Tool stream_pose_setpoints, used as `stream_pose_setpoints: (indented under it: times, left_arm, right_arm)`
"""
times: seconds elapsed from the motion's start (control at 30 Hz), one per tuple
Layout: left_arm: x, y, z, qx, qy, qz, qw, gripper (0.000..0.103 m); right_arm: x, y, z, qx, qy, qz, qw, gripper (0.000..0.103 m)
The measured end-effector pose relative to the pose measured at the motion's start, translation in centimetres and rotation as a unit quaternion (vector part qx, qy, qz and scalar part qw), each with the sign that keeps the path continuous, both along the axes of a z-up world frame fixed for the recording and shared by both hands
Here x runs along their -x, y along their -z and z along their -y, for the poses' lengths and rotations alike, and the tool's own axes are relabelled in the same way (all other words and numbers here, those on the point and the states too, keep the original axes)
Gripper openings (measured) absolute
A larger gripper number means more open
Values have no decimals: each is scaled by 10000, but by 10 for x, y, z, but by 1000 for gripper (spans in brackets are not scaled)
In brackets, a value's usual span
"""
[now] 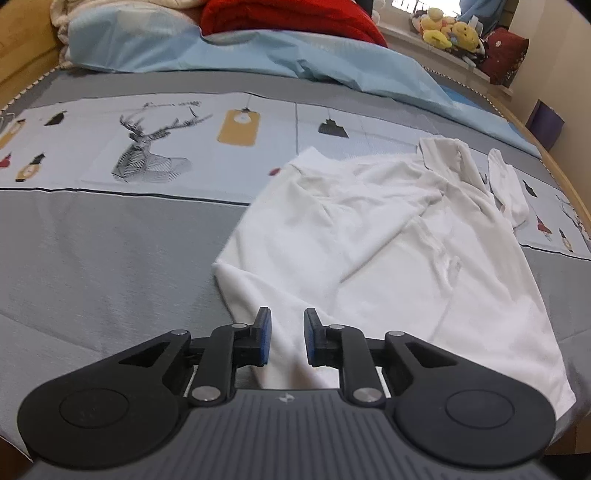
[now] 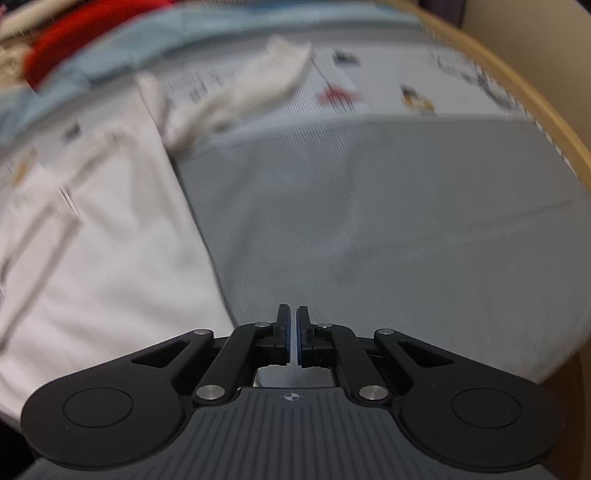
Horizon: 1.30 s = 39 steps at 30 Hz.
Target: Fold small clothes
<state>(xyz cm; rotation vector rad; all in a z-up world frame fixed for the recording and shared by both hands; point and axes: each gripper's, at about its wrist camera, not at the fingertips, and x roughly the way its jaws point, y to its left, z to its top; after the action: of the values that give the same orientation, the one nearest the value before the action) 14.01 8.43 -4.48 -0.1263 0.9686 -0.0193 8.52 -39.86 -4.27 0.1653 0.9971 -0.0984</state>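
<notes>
1. Left wrist view, bottom centre: the left gripper (image 1: 287, 341) is seen with jaws a little apart; white fabric lies below and between the pads (image 1: 265, 338), but no pinch can be confirmed; the cloth is judged not clamped.
2. Right wrist view, bottom centre: the right gripper (image 2: 293, 338) is seen with jaws nearly together, only a thin slit left; nothing is held; grey bedspread (image 2: 388, 229) lies beneath; the frame is motion-blurred.
3. The white garment (image 1: 369, 236) is spread from lower centre to mid right of the left view, on the grey bedspread; it is wrinkled, with a sleeve (image 1: 508, 184) trailing at the far right edge.
4. In the right view the same garment fills the left side; the sleeve is bunched at upper centre.
5. Handling, judged: light, soft, limp; no stiffness is to be expected; layers may slip over one another; a shallow pinch may lose the cloth.
6. Hold, judged: the near hem corners or the side seam are preferred; the loose sleeve should be tucked inward first.
7. Far field, top of the left view: a pale blue sheet (image 1: 236, 51), a red blanket (image 1: 288, 16), plush toys (image 1: 450, 31) at upper right.
</notes>
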Motion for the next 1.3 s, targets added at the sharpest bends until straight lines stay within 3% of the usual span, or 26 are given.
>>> stream_pose_setpoints:
  times: [0.1, 0.23, 0.33, 0.47, 0.53, 0.57, 0.6, 0.63, 0.7, 0.77, 0.8, 0.83, 0.87, 0.9, 0.93, 0.97, 1.07, 1.1, 1.17, 1.23, 1.3]
  left_arm:
    - [-4, 5, 6, 174, 107, -143, 9997, 24]
    - [-8, 16, 28, 338, 654, -458, 9962, 32]
    - [-11, 29, 53, 282, 1251, -697, 9893, 48]
    - [-11, 57, 82, -399, 1934, -1104, 9741, 51]
    - [-11, 70, 87, -678, 2166, -1228, 9661, 48]
    - [-11, 71, 86, -723, 2255, -1187, 9643, 37]
    - [-12, 71, 83, -738, 2307, -1130, 9636, 19]
    - [-14, 69, 76, -694, 2319, -1109, 9639, 11]
    - [-23, 57, 52, -592, 1978, -978, 9735, 8]
    - [-31, 39, 18, -661, 1429, -564, 9859, 8]
    - [-37, 28, -2, -836, 997, -242, 9912, 7]
    - [-44, 15, -29, -1283, 178, 213, 9914, 3]
    - [-48, 1, -55, -1980, -899, 675, 9737, 0]
    - [-49, -13, -87, -2600, -2029, 1132, 9373, 3]
    - [-48, -21, -111, -2717, -2757, 1393, 9115, 7]
    - [-48, -24, -131, -2404, -3114, 1441, 9080, 13]
    - [-46, -3, -152, -650, -2751, 897, 9550, 23]
    - [-47, 6, -150, -49, -2546, 632, 9650, 26]
    - [-51, 20, -140, 911, -2191, 349, 9708, 32]
    - [-56, 32, -118, 1452, -1717, 99, 9743, 36]
    - [-64, 43, -92, 1830, -1289, -179, 9745, 57]
  right_arm:
    - [-9, -2, -27, -252, -460, 198, 9984, 10]
    - [-32, 6, -77, -149, -1096, 139, 9938, 10]
    - [-45, 14, -103, -196, -1338, 118, 9907, 10]
    - [-60, 30, -123, 6, -1643, -169, 9863, 10]
    - [-66, 33, -126, 70, -1652, -222, 9860, 11]
    - [-69, 39, -127, 87, -1653, -320, 9857, 11]
    - [-74, 46, -129, 166, -1663, -459, 9849, 12]
    - [-76, 52, -131, 262, -1668, -557, 9841, 12]
    - [-82, 66, -133, 456, -1664, -791, 9818, 12]
    - [-85, 72, -135, 473, -1684, -745, 9818, 12]
    - [-86, 72, -135, 470, -1686, -692, 9821, 12]
    - [-86, 74, -135, 451, -1666, -700, 9825, 12]
    - [-85, 75, -134, 438, -1657, -692, 9828, 12]
    - [-84, 74, -134, 432, -1652, -696, 9829, 12]
    - [-84, 75, -134, 423, -1638, -692, 9831, 12]
    - [-83, 75, -134, 421, -1624, -690, 9834, 12]
    - [-82, 76, -135, 462, -1646, -684, 9829, 12]
    - [-81, 76, -136, 490, -1670, -690, 9823, 12]
    - [-84, 76, -136, 513, -1669, -708, 9821, 12]
    - [-85, 75, -137, 494, -1593, -719, 9834, 12]
    - [-86, 74, -137, 472, -1526, -709, 9846, 12]
